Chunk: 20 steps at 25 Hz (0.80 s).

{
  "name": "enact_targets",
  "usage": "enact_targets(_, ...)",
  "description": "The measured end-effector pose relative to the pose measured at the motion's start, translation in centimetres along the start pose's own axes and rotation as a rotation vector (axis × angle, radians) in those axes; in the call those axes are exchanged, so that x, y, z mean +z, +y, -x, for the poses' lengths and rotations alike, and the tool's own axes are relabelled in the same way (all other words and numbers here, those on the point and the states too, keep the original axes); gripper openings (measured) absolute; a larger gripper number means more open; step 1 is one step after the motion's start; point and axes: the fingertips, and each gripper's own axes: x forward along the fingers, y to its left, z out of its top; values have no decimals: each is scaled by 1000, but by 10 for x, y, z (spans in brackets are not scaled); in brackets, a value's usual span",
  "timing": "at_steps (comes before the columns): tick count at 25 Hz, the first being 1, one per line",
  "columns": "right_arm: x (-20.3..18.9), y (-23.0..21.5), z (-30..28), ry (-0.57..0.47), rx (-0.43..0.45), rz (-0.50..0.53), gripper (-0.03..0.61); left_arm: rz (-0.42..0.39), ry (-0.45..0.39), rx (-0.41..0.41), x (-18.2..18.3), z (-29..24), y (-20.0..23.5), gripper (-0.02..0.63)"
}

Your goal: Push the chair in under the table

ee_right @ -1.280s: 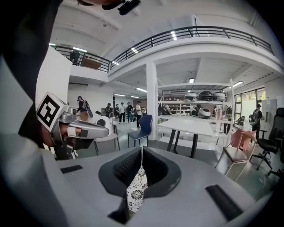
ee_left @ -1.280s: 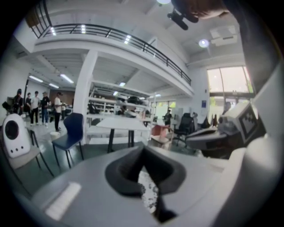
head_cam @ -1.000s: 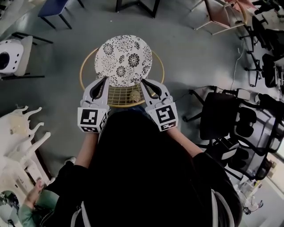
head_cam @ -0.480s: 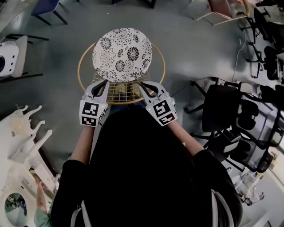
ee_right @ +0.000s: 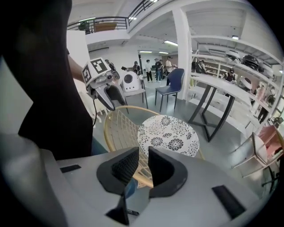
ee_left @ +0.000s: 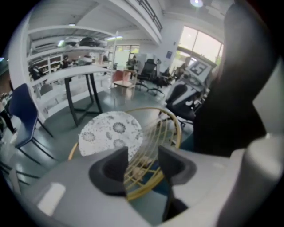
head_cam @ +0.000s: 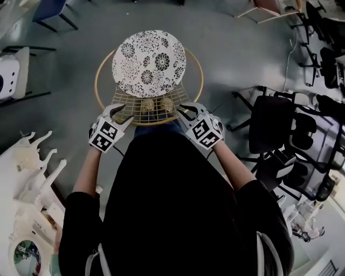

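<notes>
The chair has a gold wire frame [head_cam: 197, 81] and a round black-and-white floral cushion [head_cam: 149, 63]. It stands on the grey floor just ahead of the person. My left gripper [head_cam: 119, 114] is at the left end of the wire back. Its jaws are opening, and the back's wires and rim [ee_left: 153, 146] show in the gap of the left gripper [ee_left: 143, 155] with no pad pressing on them. My right gripper [head_cam: 186, 112] is at the back's right end. The right gripper [ee_right: 143, 157] is shut, and I see nothing pinched. The black-legged table [ee_right: 213, 102] stands beyond the chair.
Black office chairs [head_cam: 275, 129] crowd the right side. Stacked white chairs [head_cam: 27, 172] stand at the left. A blue chair [head_cam: 51, 8] and a white device on a stand [head_cam: 8, 70] are at the far left. Grey floor surrounds the chair.
Both grippers have come down and spread apart to the two ends of the chair's wire back. The left jaws have gone from shut to apart.
</notes>
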Motion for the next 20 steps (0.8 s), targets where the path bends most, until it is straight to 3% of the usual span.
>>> enact_targets(2,-12,0,-1,50,13,29,57,-97,83,-40,-15,-2,-3,233)
enact_targets(4,-24,3,-3,100,32,63,151,-200,157,-64,-29,-2,-5,239)
enact_targets(6,-35,7,-5,154,53,125,173,-270,181,-87,-34,-2,-7,250)
enact_targets(12,-76,7,-12,340,77,456,196,-353,233,-198,-40,-2,-26,304)
enact_targets(17,-91,-5,-22,405,54,617,196,-558,387,-198,-74,-9,-31,305)
enact_targets(20,-96,-9,-30,437,52,675,196,-630,437,-158,-87,-19,-28,304)
